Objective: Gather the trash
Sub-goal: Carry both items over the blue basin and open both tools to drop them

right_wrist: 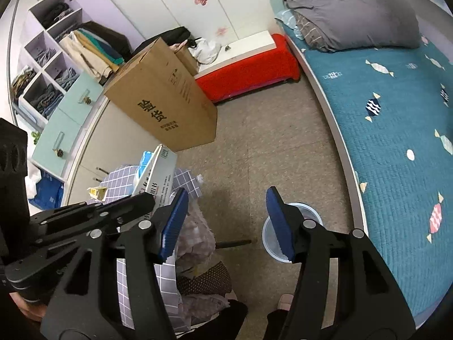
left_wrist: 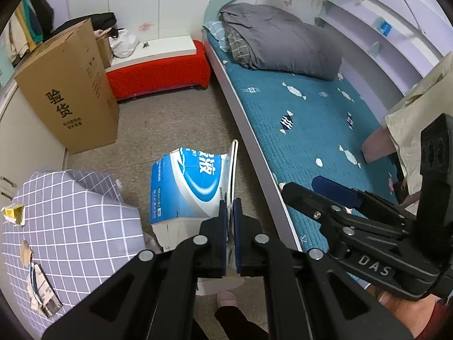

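My left gripper (left_wrist: 230, 209) is shut on the flap of a blue and white carton (left_wrist: 188, 185) and holds it in the air above the floor. The carton also shows in the right wrist view (right_wrist: 158, 170), beside the left gripper's arm. My right gripper (right_wrist: 226, 221) is open and empty, above the floor; it also shows in the left wrist view (left_wrist: 334, 189), over the bed edge. A grey checked cloth surface (left_wrist: 70, 221) at the left carries a yellow wrapper (left_wrist: 14, 212) and a torn paper packet (left_wrist: 39, 286). A round blue-rimmed bin (right_wrist: 286, 232) stands on the floor below the right gripper.
A tall brown cardboard box (left_wrist: 70, 90) stands by the white cabinets at the left. A red bench (left_wrist: 161, 70) is at the far wall. The bed with a teal quilt (left_wrist: 311, 119) and grey duvet (left_wrist: 283, 36) fills the right. My feet show at the bottom.
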`<state>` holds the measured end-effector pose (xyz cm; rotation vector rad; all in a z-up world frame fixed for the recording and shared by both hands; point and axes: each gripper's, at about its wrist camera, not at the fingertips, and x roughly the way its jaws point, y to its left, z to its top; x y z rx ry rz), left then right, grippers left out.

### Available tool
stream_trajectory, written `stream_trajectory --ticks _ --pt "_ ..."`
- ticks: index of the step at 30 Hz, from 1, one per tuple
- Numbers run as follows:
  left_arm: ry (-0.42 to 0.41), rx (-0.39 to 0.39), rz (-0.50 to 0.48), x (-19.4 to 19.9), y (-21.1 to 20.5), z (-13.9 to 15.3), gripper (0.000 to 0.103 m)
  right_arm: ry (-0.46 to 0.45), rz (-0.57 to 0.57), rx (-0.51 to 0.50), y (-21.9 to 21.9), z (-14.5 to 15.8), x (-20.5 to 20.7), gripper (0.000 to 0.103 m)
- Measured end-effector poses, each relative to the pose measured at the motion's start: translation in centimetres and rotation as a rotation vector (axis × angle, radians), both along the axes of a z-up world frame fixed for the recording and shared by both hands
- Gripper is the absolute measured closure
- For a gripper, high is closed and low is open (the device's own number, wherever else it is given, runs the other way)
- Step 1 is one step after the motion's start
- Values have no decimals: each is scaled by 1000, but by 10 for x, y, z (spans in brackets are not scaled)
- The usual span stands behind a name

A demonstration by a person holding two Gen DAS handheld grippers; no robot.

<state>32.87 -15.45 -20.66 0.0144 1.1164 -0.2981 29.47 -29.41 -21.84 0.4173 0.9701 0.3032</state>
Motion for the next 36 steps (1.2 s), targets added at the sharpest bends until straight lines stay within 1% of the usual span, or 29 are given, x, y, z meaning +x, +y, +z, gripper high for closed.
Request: stream_trajectory --ticks 7,14,19,21,22,23,25,28,36 --pt "17 -6 -32 5 -22 -7 98 -5 -63 4 -26 2 -7 46" --pt "27 -7 -66 12 -42 -13 98 -16 -111 -3 -41 7 -13 43" --pt "32 -21 -65 18 -47 -15 94 -26 -144 -5 -51 9 -18 42" --pt "41 -37 -51 21 -47 -16 81 -25 -152 -6 -53 9 -21 42" --pt "45 -44 -37 22 -46 -17 63 -23 -157 -5 -54 9 -22 42" --pt "43 -47 -28 23 -45 -17 55 -21 -160 -3 -55 8 -22 42" --pt "37 -50 -26 22 -44 -16 52 -17 -166 -1 -56 8 -21 42" --pt "37 -49 -24 21 -43 -15 52 -11 -166 1 -55 7 -21 42" --pt "15 -40 -3 10 -30 -9 51 -24 -118 0 -36 10 -22 42"
